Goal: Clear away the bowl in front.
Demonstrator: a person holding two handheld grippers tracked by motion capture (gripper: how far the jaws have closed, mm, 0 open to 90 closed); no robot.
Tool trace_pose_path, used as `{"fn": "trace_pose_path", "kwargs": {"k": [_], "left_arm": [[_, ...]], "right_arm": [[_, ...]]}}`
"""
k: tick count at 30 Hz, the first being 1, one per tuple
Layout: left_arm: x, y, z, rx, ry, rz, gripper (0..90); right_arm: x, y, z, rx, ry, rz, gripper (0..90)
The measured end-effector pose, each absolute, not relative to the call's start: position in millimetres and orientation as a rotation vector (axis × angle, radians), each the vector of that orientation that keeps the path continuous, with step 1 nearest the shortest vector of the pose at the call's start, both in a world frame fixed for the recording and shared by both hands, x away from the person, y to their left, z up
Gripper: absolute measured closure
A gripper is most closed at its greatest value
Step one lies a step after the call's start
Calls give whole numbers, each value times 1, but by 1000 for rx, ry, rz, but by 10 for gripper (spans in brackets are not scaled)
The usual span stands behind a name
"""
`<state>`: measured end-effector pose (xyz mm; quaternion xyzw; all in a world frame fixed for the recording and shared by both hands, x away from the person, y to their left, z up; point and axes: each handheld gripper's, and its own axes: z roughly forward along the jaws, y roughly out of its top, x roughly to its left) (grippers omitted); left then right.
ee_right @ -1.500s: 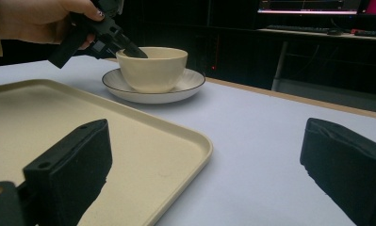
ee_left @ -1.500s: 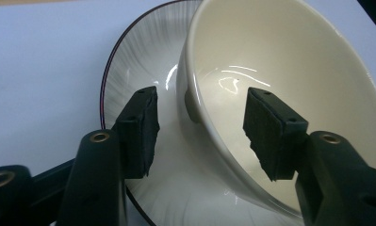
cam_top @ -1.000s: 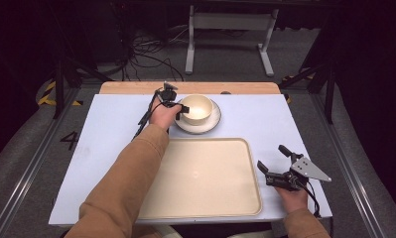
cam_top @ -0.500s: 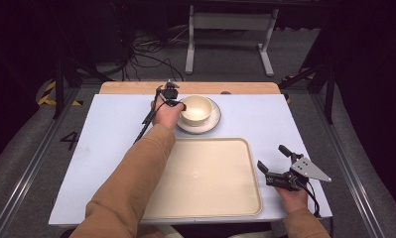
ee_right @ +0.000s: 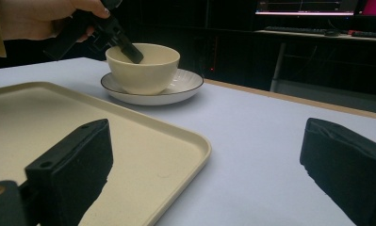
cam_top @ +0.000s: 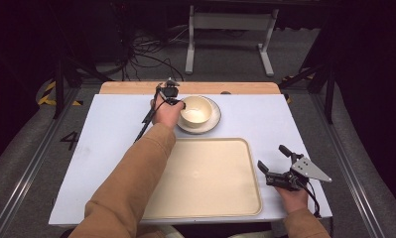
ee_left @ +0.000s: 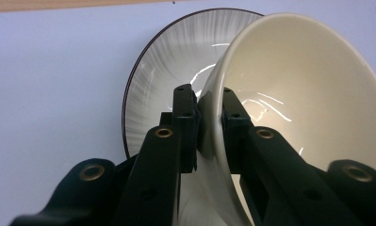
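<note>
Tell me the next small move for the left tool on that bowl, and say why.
Probably lift the bowl straight up off the saucer. The left tool is already clamped on the bowl's rim, one jaw inside and one outside, and the bowl sits on the saucer. The empty tray lies nearby as a likely place for it, while the right tool rests open beside the tray.

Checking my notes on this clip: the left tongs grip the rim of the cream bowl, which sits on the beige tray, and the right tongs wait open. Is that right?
One slip: the bowl sits on a saucer beyond the tray, not on it, as the high view shows. The left tongs do grip its rim, and the right tongs wait open.
</note>
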<state>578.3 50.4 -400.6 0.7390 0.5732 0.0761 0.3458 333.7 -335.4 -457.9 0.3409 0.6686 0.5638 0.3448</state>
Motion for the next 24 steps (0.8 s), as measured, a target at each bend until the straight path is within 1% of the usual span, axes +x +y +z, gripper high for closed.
{"fn": "trace_pose_path", "kwargs": {"k": [24], "left_arm": [[562, 62, -361, 1962, 1371, 171, 803]], "right_arm": [[334, -335, -458, 887, 1739, 1460, 35]]}}
